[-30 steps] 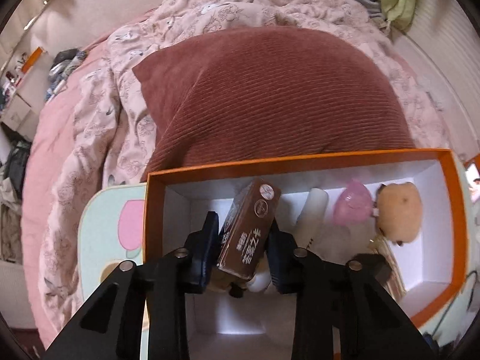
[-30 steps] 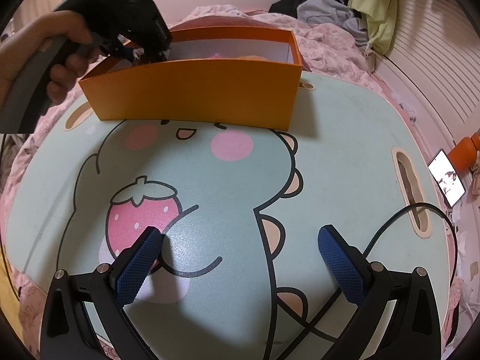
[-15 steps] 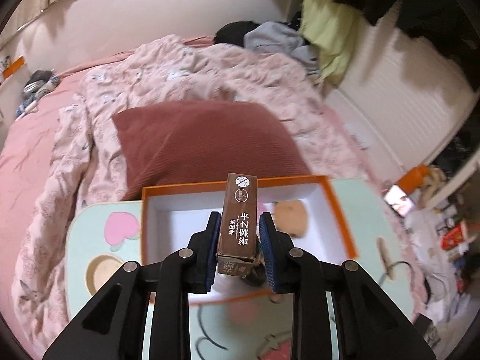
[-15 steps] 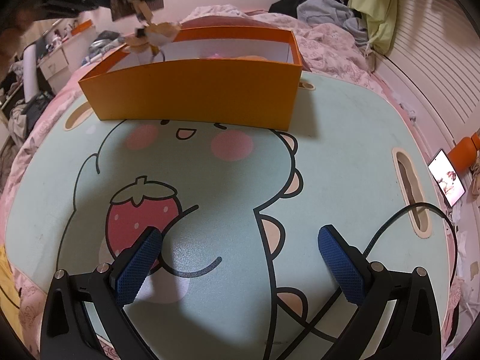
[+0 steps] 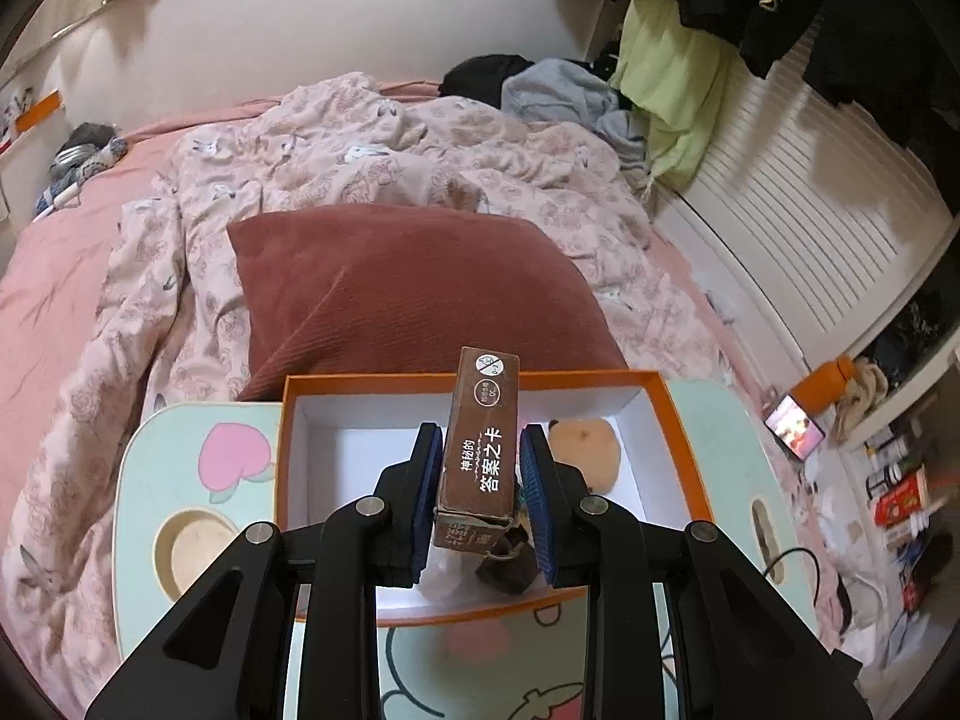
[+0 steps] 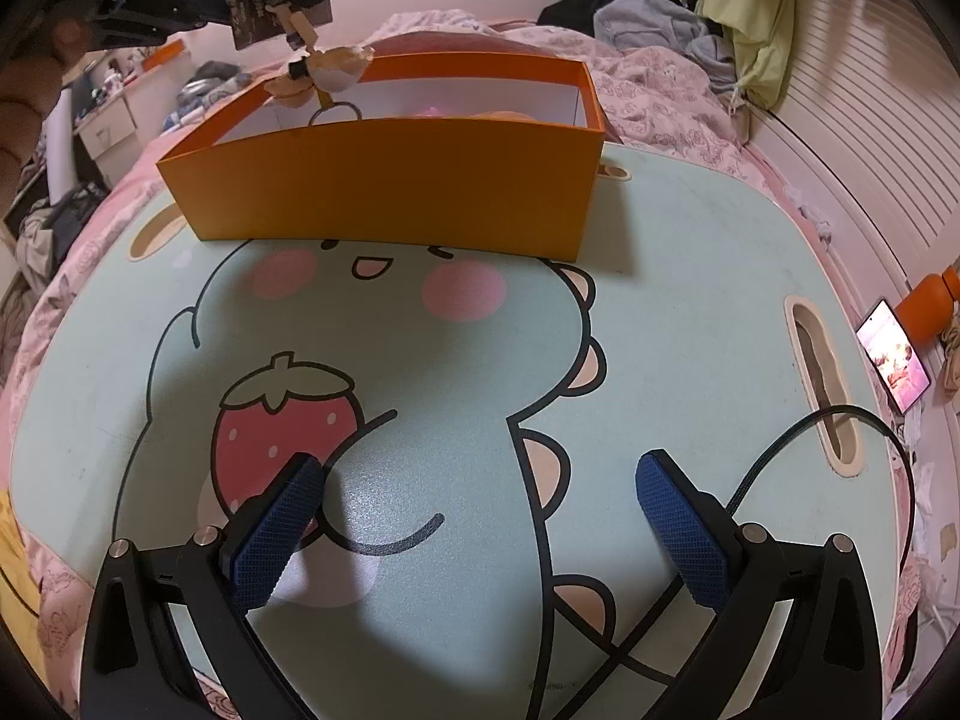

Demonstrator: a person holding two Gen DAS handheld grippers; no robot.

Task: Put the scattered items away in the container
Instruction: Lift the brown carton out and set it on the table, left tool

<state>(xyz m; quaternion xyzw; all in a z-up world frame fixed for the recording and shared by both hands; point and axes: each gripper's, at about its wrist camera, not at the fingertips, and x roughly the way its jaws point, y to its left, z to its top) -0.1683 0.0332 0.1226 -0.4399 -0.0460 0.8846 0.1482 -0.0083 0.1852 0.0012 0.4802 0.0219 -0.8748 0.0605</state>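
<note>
While the left gripper point(image 5: 480, 483) clamps the brown card box point(image 5: 480, 450) by its long sides, the box hangs above the orange container point(image 5: 690, 450), so it can drop straight in. A small plush charm point(image 6: 327, 72) dangles from it over the container's near-left corner. Inside the container, toward its right end, lies a tan plush toy point(image 5: 585, 450). The right gripper point(image 6: 480, 516) waits with jaws wide apart and empty, over the worktop point(image 6: 690, 300) in front of the container, clear of the drop.
</note>
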